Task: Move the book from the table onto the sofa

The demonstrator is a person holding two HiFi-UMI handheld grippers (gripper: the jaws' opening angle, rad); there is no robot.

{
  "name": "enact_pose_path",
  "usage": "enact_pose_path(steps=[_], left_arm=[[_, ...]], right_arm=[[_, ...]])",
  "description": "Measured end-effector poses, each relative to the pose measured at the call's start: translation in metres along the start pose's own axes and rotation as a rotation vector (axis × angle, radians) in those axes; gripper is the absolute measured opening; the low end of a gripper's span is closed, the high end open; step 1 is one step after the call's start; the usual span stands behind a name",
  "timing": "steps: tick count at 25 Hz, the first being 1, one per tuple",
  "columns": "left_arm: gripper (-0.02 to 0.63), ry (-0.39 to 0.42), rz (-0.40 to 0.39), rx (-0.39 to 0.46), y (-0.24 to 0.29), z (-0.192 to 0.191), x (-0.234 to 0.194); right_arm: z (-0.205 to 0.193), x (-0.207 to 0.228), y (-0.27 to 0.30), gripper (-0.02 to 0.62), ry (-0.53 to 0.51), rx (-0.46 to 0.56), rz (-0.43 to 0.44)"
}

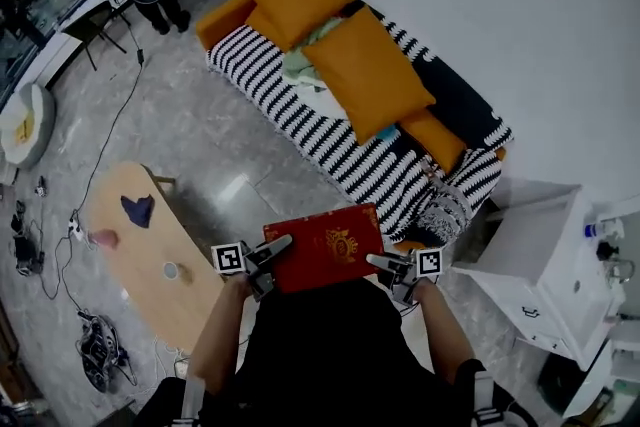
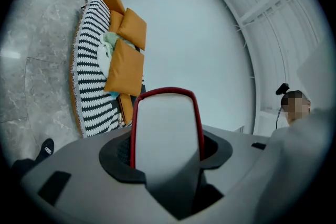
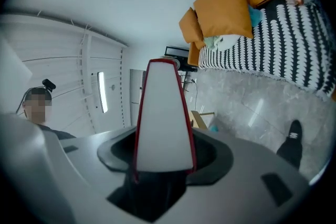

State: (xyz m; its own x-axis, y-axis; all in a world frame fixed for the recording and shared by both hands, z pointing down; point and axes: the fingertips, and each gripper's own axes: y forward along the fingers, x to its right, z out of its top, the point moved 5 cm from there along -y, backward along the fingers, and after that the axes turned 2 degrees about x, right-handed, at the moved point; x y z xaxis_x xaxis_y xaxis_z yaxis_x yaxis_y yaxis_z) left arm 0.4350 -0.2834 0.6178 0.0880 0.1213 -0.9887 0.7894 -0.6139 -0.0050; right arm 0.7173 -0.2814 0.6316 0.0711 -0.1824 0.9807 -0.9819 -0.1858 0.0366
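Red hardback book with a gold emblem [image 1: 325, 245] is hanging flat in the air in front of the person, off the oval light-wood table [image 1: 140, 255] and short of the black-and-white striped sofa [image 1: 330, 140]. Left gripper [image 1: 268, 265] is clamping the book's left edge and right gripper [image 1: 395, 273] its right edge. Both gripper views are showing the red-rimmed white page block filling the gap between the jaws. How deep the pads are biting is hard to tell from above.

Judgement: transport step, roughly midway. Doing it well means keeping both grips level and matched, aiming for bare striped seat in front of the orange square cushions [image 1: 370, 70], and releasing only once the book is resting.
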Motion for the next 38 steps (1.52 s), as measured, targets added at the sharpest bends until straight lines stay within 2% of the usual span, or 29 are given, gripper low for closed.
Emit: enact_pose_path(steps=[5, 10, 16, 19, 21, 26, 31, 38], left_arm=[[0.243, -0.046, 0.002, 0.083, 0.012, 0.025, -0.002], [0.242, -0.047, 0.014, 0.108, 0.007, 0.061, -0.014], [0.243, -0.096, -0.009, 0.125, 0.013, 0.129, -0.046], [0.243, -0.078, -0.027, 0.097, 0.024, 0.175, -0.053], [0.243, -0.061, -0.044, 0.079, 0.032, 0.21, -0.054], [0.244, -0.074, -0.091, 0.057, 0.051, 0.275, -0.054], [0.243, -0.084, -0.074, -0.016, 0.07, 0.298, -0.057], [0.244, -0.083, -0.045, -0.032, 0.122, 0.321, -0.059]], right_arm=[[0.047, 0.001, 0.021, 0.249, 0.005, -0.066, 0.029], [0.073, 0.011, 0.054, 0.249, 0.02, -0.094, 0.023], [0.126, 0.025, 0.103, 0.249, 0.036, -0.121, -0.039], [0.159, 0.022, 0.126, 0.249, 0.012, -0.109, -0.063], [0.184, 0.022, 0.143, 0.249, -0.015, -0.082, -0.074], [0.231, 0.011, 0.175, 0.249, -0.045, 0.104, -0.014], [0.242, 0.021, 0.178, 0.249, -0.005, 0.133, -0.036], [0.287, 0.038, 0.161, 0.245, 0.016, 0.208, 0.008]])
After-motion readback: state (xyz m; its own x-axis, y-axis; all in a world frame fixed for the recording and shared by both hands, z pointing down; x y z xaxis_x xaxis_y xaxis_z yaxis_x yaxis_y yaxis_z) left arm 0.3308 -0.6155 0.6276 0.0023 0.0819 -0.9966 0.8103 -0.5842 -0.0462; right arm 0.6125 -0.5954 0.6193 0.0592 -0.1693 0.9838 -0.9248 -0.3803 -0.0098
